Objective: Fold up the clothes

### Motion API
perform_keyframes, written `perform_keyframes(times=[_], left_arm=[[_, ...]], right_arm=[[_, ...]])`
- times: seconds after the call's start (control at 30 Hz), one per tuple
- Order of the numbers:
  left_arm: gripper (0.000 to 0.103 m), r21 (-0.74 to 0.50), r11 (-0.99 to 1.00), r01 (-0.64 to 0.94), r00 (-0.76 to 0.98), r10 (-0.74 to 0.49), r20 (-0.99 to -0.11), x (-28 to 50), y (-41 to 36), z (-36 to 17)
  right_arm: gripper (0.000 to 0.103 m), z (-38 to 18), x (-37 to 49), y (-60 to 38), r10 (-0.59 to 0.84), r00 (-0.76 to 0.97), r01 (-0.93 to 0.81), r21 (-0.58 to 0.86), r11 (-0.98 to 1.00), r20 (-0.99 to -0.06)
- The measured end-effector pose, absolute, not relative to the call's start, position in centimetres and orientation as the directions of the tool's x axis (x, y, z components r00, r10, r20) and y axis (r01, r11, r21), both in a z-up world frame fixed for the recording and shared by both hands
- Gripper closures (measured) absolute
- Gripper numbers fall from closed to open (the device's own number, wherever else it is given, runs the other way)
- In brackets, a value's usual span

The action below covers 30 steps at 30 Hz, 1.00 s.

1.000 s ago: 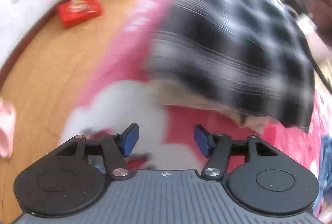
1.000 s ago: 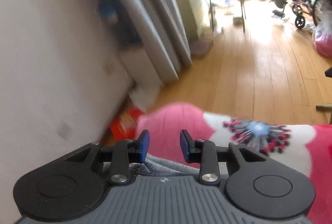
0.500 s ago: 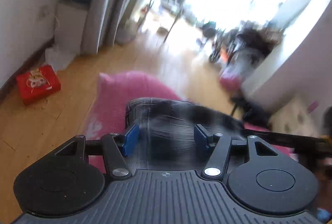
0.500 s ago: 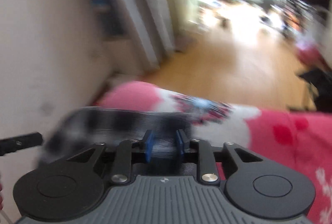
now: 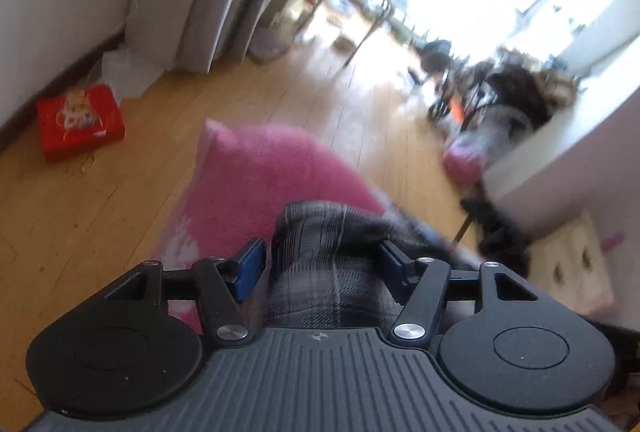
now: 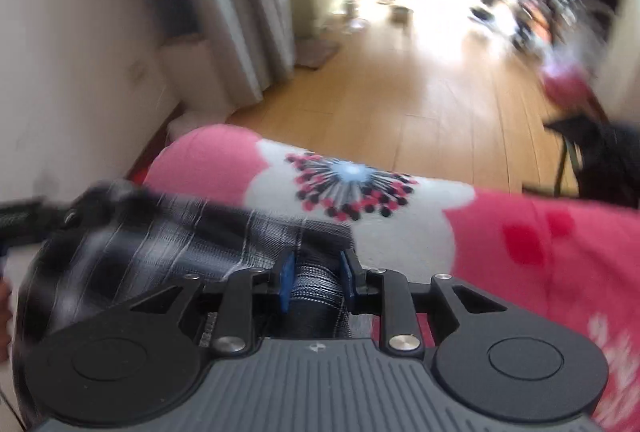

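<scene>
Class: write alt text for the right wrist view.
The right tool pinches a bunched fold of plaid cloth over a pink floral blanket. Behind lie a wooden floor, a curtain and a bright, blurred room.

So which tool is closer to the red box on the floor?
Left. The red cardboard box lies on the floor left of the left tool; the right tool, gripping the plaid shirt, is farther right.

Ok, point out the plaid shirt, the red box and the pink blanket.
plaid shirt [image 6: 316, 288]: right wrist view, bunched fold between the pads.
red box [image 5: 80, 121]: left wrist view, its top face.
pink blanket [image 6: 560, 252]: right wrist view, bare pink area.
</scene>
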<state>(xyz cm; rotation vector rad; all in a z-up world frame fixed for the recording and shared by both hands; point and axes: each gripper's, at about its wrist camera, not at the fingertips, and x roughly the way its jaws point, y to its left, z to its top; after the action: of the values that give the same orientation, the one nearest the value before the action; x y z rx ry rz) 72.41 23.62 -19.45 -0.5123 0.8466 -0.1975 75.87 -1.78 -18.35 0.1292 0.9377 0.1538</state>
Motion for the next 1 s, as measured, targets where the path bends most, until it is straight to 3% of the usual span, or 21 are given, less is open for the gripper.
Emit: perform_keyframes(times=[0.1,0.2,0.37,0.47,0.6,0.83,1.0], left_arm=[[0.042,-0.485,0.873,0.055,0.713,-0.375,-0.592,68.4,25.2,-16.2],[0.042,-0.412,0.895,0.173,0.726,-0.398,-0.56,63.9,25.5,-14.4],[0.042,-0.264,0.905,0.333,0.617,-0.421,-0.664,57.5,22.3,-16.1],[0.043,-0.177,0.961,0.215,0.591,-0.272,-0.759,57.5,21.9,-19.1],[0.043,-0.201,0.978,0.053,0.559,-0.195,-0.806,56.2,24.8,-17.0],[0.042,-0.106,0.994,-0.028,0.538,-0.074,-0.84,49.4,24.4,-9.4],[0.041,-0.063,0.993,-0.096,0.512,-0.005,-0.859,45.0,18.0,-5.2]], right_arm=[[0.076,-14.9,72.9,-4.1,0.138,0.676,-0.004,0.183,0.983,-0.724],[0.076,-11.4,67.1,-5.7,0.216,0.706,-0.115,0.191,0.975,-0.675],[0.076,-11.6,58.2,-2.5,0.359,0.6,-0.379,0.141,0.915,-0.715],[0.077,-15.7,57.5,-0.2,0.294,0.502,-0.377,0.1,0.921,-0.813],[0.075,-16.0,56.6,-1.7,0.255,0.466,-0.208,0.175,0.962,-0.848],[0.075,-9.9,45.0,-8.2,0.25,0.456,-0.102,0.229,0.968,-0.854],[0.075,-6.6,37.5,-13.2,0.27,0.456,-0.102,0.251,0.963,-0.848]])
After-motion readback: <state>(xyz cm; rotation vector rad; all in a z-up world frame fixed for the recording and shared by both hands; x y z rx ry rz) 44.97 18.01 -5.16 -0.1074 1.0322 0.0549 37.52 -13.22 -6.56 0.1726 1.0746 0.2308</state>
